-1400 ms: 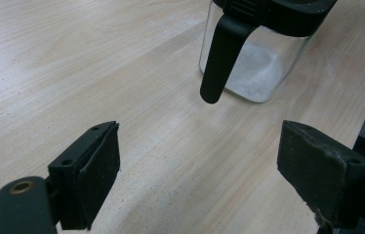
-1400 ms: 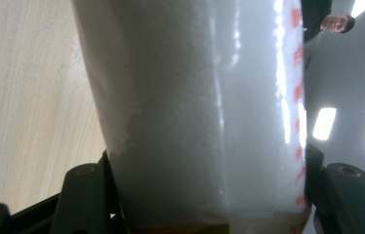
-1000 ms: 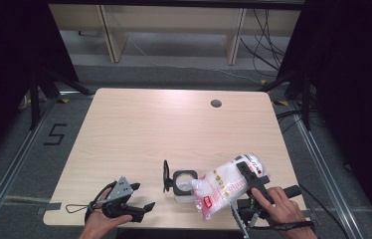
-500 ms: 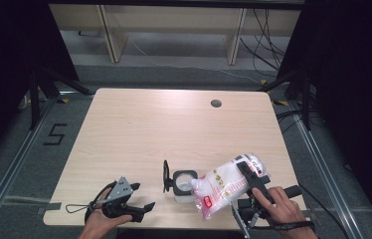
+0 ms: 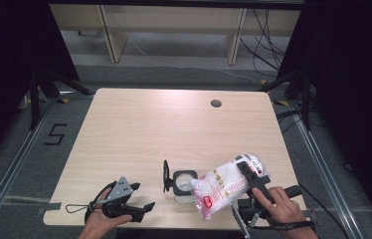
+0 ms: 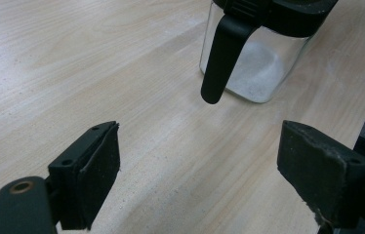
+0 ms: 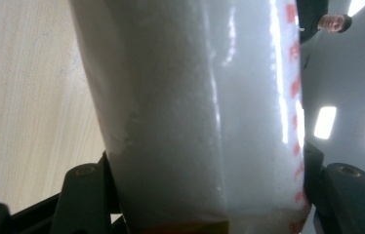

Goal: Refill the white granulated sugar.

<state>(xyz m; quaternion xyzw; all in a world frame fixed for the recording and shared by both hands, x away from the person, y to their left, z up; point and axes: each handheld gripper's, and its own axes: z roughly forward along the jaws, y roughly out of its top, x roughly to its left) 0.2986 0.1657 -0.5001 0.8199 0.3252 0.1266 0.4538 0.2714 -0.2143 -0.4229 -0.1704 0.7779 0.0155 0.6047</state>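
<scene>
A white plastic bag [image 5: 224, 186] with red print, filled with a fine white granular content, is clamped between the jaws of the right hand-held gripper [image 5: 246, 174], which is held by the person's right hand [image 5: 278, 209] near the front right edge of the table [image 5: 174, 129]. In the high view the bag is seen tilted, with its lower end pointing toward the left and down, against the open mouth of a clear glass jar [image 5: 185, 185] that stands on the table near the front edge. In the right gripper view the bag [image 7: 205, 112] is seen pressed between the two black jaws at both of its sides.

The jar has a black rim, and its black lid [image 5: 165, 175] is flipped up at its left side. In the left gripper view the jar [image 6: 253, 68] is seen with a little white content at its bottom, and a black handle-like part [image 6: 222, 58] hangs down in front of its wall.

The left hand-held gripper [image 5: 137, 196] is held by the left hand [image 5: 102, 224] low over the front left part of the table, well apart from the jar. Its jaws are spread wide, and nothing is seen between its pads [image 6: 100, 170]; bare wooden table lies beyond them.
</scene>
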